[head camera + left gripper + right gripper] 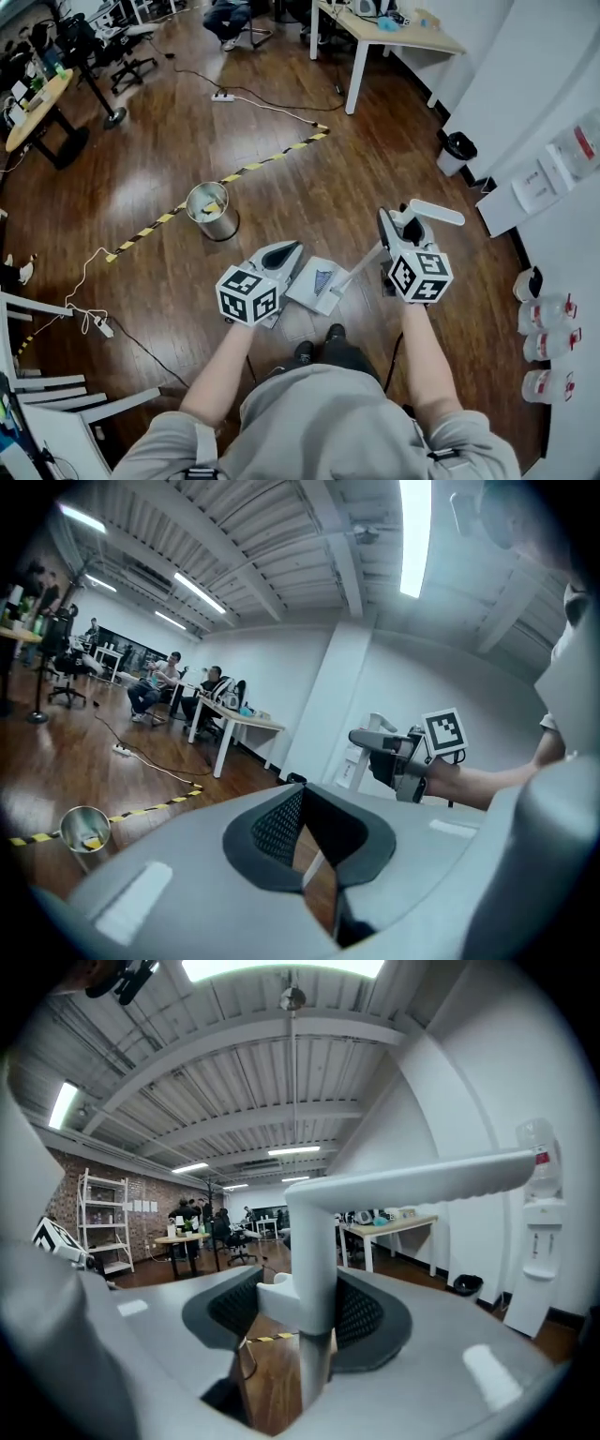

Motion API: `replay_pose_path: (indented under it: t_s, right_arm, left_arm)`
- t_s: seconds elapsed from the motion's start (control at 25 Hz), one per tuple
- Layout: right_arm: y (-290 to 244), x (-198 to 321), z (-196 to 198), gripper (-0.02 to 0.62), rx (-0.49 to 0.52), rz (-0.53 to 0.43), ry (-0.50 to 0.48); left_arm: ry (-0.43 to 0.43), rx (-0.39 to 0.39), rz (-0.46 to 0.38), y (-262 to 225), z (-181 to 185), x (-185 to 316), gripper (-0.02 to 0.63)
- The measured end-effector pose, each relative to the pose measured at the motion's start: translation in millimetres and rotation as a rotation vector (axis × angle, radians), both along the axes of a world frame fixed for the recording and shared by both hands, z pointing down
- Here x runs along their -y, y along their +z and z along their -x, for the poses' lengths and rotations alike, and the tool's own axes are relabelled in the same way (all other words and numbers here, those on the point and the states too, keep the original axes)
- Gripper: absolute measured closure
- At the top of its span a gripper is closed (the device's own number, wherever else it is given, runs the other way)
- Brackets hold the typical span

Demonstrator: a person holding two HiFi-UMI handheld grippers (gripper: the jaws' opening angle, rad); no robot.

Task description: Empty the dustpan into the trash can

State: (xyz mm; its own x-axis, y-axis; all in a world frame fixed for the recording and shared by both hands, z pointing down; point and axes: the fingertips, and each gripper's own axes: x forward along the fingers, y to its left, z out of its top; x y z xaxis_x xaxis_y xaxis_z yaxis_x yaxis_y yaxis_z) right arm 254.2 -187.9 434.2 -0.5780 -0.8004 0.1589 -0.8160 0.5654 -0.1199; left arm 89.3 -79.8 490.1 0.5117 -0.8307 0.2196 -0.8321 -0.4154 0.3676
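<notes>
A white dustpan (317,284) hangs low in front of my feet on a long white shaft. Its bent handle (436,212) sticks out past my right gripper (398,223), which is shut on the shaft just below it. In the right gripper view the handle (422,1180) crosses overhead and the post stands between the pads of the right gripper (305,1312). My left gripper (286,253) is held beside the dustpan, shut with nothing in it; its tips (300,803) meet. The round metal trash can (211,212) stands on the floor ahead to the left, with something yellow inside, also seen in the left gripper view (82,827).
Yellow-black tape (234,175) runs across the wooden floor behind the can. A power strip with cable (222,96) lies farther off. A white desk (384,33) and a small black bin (457,148) stand at the right. Water bottles (548,314) line the right wall.
</notes>
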Motion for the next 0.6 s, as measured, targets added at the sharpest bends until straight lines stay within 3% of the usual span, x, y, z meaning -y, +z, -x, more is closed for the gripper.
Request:
replay_pose_path:
  t_s: [0.6]
  right_arm:
    - [-92, 137, 287, 0.393, 0.101, -0.157, -0.369]
  left_arm:
    - [-0.399, 0.077, -0.034, -27, 233, 75, 0.601]
